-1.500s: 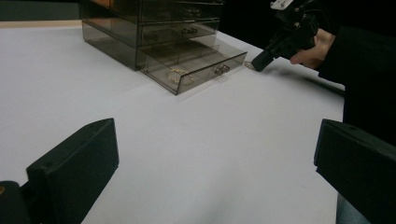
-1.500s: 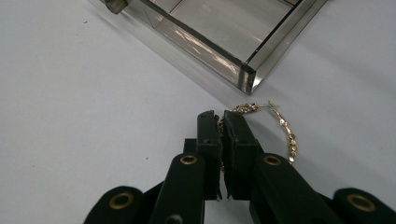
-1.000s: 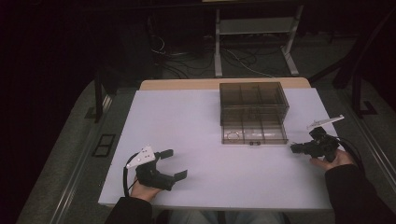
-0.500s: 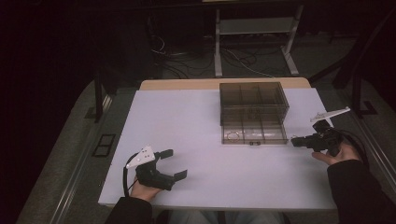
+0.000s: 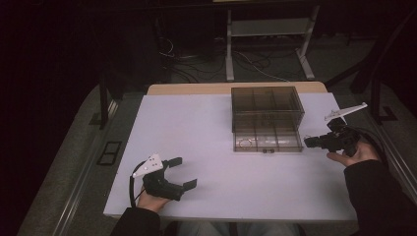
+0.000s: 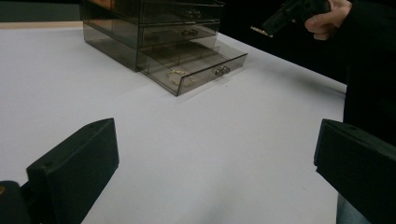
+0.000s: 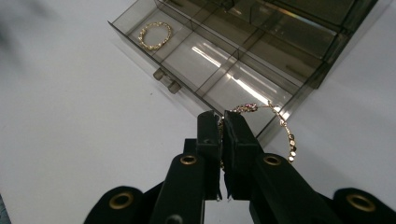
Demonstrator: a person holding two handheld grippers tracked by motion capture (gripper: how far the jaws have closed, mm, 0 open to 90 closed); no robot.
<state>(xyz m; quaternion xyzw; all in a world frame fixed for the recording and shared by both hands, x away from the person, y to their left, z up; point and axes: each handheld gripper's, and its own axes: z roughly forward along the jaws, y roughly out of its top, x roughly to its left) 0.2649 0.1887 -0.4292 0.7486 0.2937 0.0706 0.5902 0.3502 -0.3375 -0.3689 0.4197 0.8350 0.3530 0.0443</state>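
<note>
A smoky clear drawer box (image 5: 265, 105) stands at the table's far right, its bottom drawer (image 7: 224, 56) pulled out. One gold bracelet (image 7: 155, 35) lies in the drawer's end compartment. In the right gripper view, my right gripper (image 7: 222, 116) is shut on a second gold bracelet (image 7: 286, 133), which dangles to the right of the jaws above the drawer's near corner. In the high view the right gripper (image 5: 311, 142) hovers just right of the drawer. My left gripper (image 5: 184, 172) rests open near the front left edge with nothing between its jaws.
The white table (image 5: 196, 128) has bare room between the two grippers. The drawer's knob (image 7: 167, 80) juts from its front. Behind the table stand a metal frame (image 5: 268, 29) and loose cables on a dark floor.
My right gripper has lifted off the table beside the drawer, still shut on the bracelet. The left gripper has stayed put.
</note>
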